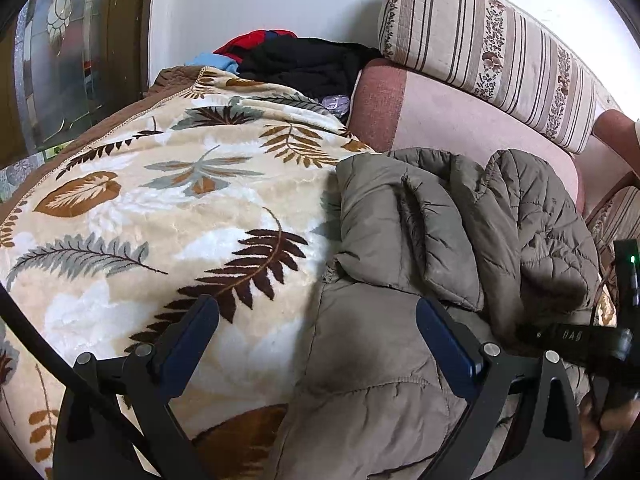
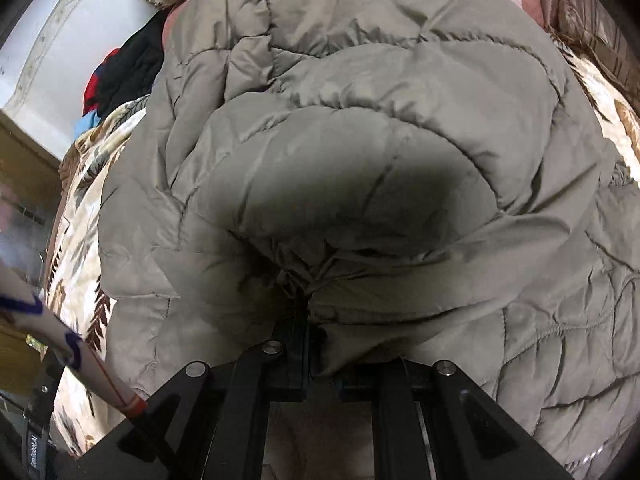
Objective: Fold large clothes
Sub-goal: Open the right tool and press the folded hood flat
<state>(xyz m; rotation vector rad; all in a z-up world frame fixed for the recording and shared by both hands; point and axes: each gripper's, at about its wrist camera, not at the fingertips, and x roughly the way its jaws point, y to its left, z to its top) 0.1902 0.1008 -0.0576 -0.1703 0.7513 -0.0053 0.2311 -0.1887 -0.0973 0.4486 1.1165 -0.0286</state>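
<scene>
I see one quilted olive puffer jacket (image 1: 460,216) at right of frame on a plush leaf-print blanket (image 1: 160,208), my left gripper (image 1: 318,334) spread wide above its hem, my right gripper (image 2: 308,316), lettered "DAG", pinched onto its gathered fabric.

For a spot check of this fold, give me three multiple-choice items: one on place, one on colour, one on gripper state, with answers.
1. Where does the quilted jacket lie?
A. On the leaf-print blanket
B. On a hanger
C. On the floor

2. What colour is the jacket?
A. Red
B. Olive-grey
C. Blue

3. What is the right gripper doing?
A. Open above the blanket
B. Shut on nothing
C. Shut on the jacket

Answers: 1 A, the blanket spreads out beneath and beside it. 2 B, both views show olive-grey fabric. 3 C, fabric bunches between its closed fingers, while the left gripper is open.
</scene>
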